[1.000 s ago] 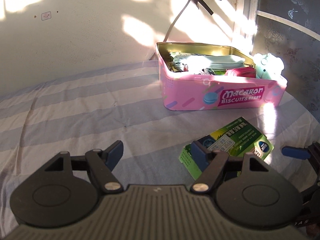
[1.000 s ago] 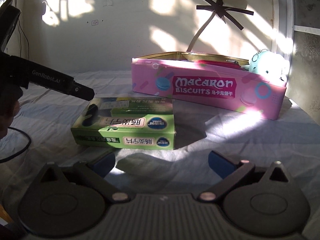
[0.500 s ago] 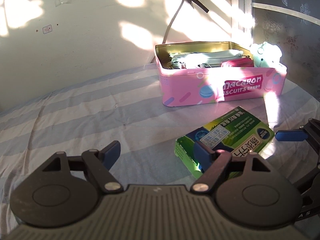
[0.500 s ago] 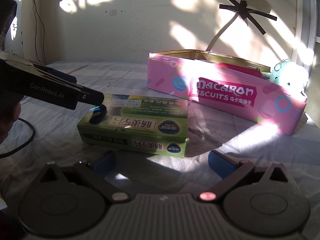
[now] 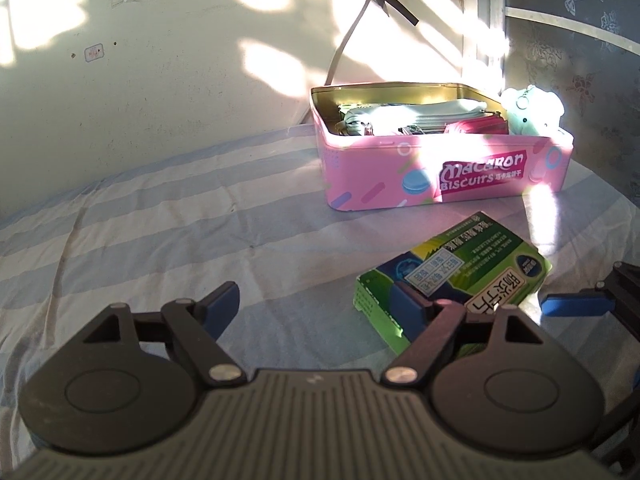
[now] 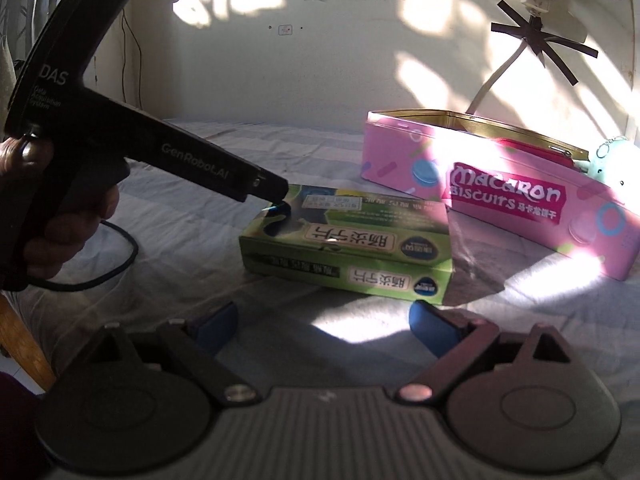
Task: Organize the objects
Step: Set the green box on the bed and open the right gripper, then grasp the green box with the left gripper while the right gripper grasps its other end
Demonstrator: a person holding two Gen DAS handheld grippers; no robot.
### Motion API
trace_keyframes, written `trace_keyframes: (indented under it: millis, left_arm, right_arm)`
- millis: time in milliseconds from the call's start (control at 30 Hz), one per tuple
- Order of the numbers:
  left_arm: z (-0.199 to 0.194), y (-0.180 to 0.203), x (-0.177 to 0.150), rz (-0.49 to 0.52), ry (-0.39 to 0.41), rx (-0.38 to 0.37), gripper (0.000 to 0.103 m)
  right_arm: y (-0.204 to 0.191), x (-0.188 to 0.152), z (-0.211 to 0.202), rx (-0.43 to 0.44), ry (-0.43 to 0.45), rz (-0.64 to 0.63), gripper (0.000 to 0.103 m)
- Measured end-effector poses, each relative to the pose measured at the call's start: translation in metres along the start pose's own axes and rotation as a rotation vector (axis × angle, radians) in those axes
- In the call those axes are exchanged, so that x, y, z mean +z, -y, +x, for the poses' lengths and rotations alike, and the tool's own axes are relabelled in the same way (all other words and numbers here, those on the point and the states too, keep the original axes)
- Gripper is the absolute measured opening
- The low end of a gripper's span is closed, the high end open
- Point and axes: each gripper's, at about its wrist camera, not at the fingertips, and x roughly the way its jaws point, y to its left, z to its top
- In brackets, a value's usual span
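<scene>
A green carton [image 5: 460,276] [image 6: 348,248] lies flat on the striped sheet in front of an uncovered pink biscuit tin [image 5: 440,176] [image 6: 520,200]. My left gripper [image 5: 314,308] is open and its jaws are widening; its right finger overlaps the carton's near left corner and nothing sits between the pads. In the right wrist view the left gripper's fingertip [image 6: 276,196] hovers over the carton's left end. My right gripper [image 6: 326,326] is open just short of the carton's long side, its jaws narrowing with nothing between them. One of its blue fingers [image 5: 576,304] shows right of the carton.
The tin holds a pale pouch [image 5: 400,118] and a red pouch [image 5: 476,124], with a mint plush toy [image 5: 532,112] at its right end. A wall stands close behind. A black cable [image 6: 116,264] trails on the sheet at the left, below a hand [image 6: 60,224].
The right wrist view has swung left, so the carton and tin sit further right and the left gripper looms larger. The right jaws have narrowed slightly. The left view barely shifted.
</scene>
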Motion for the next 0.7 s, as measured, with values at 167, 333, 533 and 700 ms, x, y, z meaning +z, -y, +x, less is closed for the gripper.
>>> trace_keyframes:
  millis: [167,333,533,700]
  left_arm:
    - [-0.007,-0.02,-0.002,-0.082,-0.028,-0.084,0.083]
    - [-0.01,-0.022,-0.001,-0.145,-0.057,-0.19,0.083]
    - [0.01,-0.009,-0.005,-0.171,-0.126,-0.271,0.079]
    - [0.017,-0.012,-0.006,-0.216,-0.132,-0.36,0.065]
  right_arm:
    - [0.015,0.0,-0.002,-0.069,0.002,0.049,0.096]
    - [0.019,0.007,-0.001,-0.09,0.017,0.038,0.096]
    - [0.018,0.016,0.015,-0.051,-0.006,0.037,0.089]
    - [0.016,0.012,0.01,-0.051,0.009,0.056,0.074]
